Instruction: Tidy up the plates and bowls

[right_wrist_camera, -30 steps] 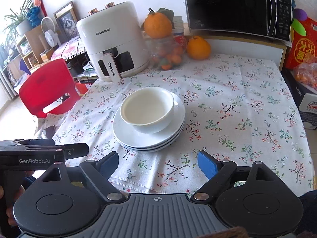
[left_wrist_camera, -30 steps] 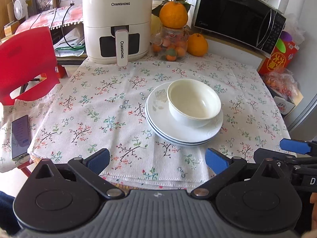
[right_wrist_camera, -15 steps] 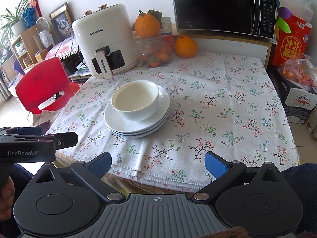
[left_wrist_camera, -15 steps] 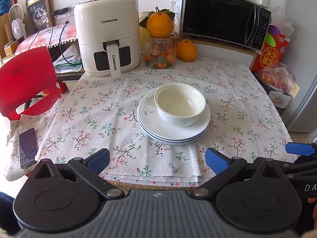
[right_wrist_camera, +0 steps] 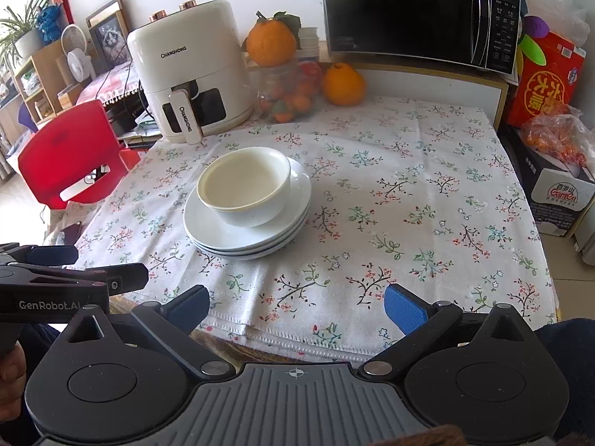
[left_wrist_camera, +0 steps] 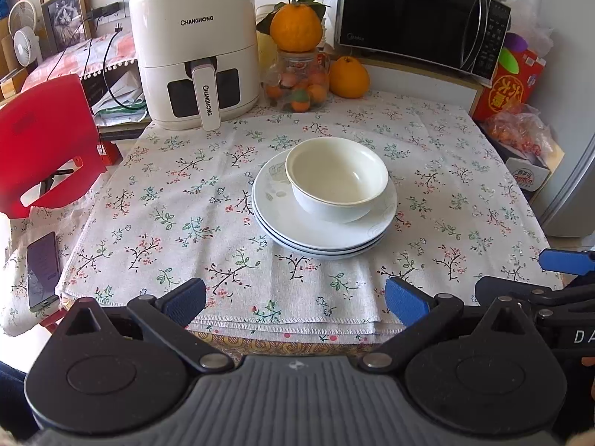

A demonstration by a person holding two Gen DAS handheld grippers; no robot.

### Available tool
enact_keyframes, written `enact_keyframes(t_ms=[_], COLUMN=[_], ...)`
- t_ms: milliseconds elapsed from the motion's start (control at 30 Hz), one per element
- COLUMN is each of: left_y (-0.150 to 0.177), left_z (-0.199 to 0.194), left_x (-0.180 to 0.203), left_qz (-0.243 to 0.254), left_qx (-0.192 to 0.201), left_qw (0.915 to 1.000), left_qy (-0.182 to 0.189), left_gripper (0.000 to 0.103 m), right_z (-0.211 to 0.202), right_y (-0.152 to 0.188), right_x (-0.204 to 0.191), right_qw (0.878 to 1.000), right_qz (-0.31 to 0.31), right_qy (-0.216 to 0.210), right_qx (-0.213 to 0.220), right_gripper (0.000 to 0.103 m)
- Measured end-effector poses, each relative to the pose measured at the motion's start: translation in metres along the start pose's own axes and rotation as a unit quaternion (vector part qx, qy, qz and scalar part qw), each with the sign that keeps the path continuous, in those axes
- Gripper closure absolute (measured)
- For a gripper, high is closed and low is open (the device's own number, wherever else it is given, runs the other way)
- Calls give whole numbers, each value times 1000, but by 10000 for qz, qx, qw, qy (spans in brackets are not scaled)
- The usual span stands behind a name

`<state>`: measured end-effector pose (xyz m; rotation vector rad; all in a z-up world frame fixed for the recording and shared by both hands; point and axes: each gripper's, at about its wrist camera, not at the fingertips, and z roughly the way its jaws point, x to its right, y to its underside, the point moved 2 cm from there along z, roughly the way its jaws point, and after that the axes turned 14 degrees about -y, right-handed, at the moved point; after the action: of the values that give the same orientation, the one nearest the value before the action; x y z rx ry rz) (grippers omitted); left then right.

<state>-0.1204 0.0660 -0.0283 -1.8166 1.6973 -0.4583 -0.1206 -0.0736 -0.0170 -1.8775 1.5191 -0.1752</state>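
Bowl point(left_wrist_camera: 336, 180) nested atop stacked plates point(left_wrist_camera: 323, 234), seemingly finished; left gripper point(left_wrist_camera: 295, 299) and right gripper point(right_wrist_camera: 297, 306) spread wide, empty.

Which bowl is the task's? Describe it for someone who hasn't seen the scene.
Start at the white air fryer at the back of the floral tablecloth. In front of it, mid-table, sits a stack of white plates. The bowl stands upright and empty on top, the only deep dish there.
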Motion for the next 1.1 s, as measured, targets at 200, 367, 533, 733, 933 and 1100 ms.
enact_keyframes(t_ms=[200,367,533,733,933,1100], left_y=[-1,-3,-4,-4,-4,-4], left_z=[3,4,4,6,6,7], left_x=[1,4,6,6,6,6], left_qz=[26,83,115,113,110,118], left_qx=[-44,-33,-13,-34,-4,-18], left_qw=[10000,9999,9999,9998,9999,9999], left_qy=[56,100,107,137,126,122], left_gripper=[0,0,0,0,0,0], right_z=[2,4,4,4,5,7], right_y=[-1,-2,-2,-2,-2,-2], right_x=[-1,0,0,1,1,0], right_qw=[10000,10000,10000,10000,10000,10000], right_qz=[-10,4,-13,8,2,23], right_qy=[50,36,18,8,-19,-18], right_qx=[15,17,20,12,8,-8], right_gripper=[2,2,2,2,2,2])
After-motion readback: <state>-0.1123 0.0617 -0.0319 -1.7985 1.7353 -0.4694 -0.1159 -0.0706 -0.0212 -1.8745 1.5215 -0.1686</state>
